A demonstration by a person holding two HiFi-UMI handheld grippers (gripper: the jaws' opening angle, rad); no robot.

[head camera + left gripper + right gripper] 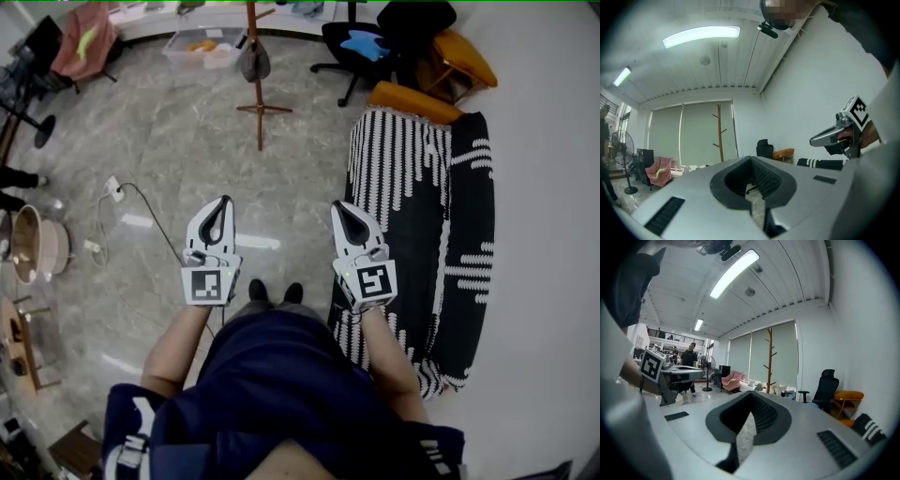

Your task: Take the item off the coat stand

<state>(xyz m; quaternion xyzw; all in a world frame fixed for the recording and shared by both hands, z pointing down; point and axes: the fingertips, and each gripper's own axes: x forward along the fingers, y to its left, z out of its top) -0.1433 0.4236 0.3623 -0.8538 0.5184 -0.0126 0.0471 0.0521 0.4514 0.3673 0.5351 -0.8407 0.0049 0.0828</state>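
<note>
The wooden coat stand rises at the far side of the floor, with a grey item hanging on its pole. It also shows in the left gripper view as a bare wooden coat stand and in the right gripper view as a coat stand with a small grey item low beside it. My left gripper and right gripper are held side by side in front of the body, well short of the stand. Both are shut and hold nothing.
A black-and-white striped throw covers a sofa close on my right. Beyond it are a black office chair and an orange wooden chair. A clear plastic bin and a pink chair stand at the back. A power strip with its cable lies on the floor to the left.
</note>
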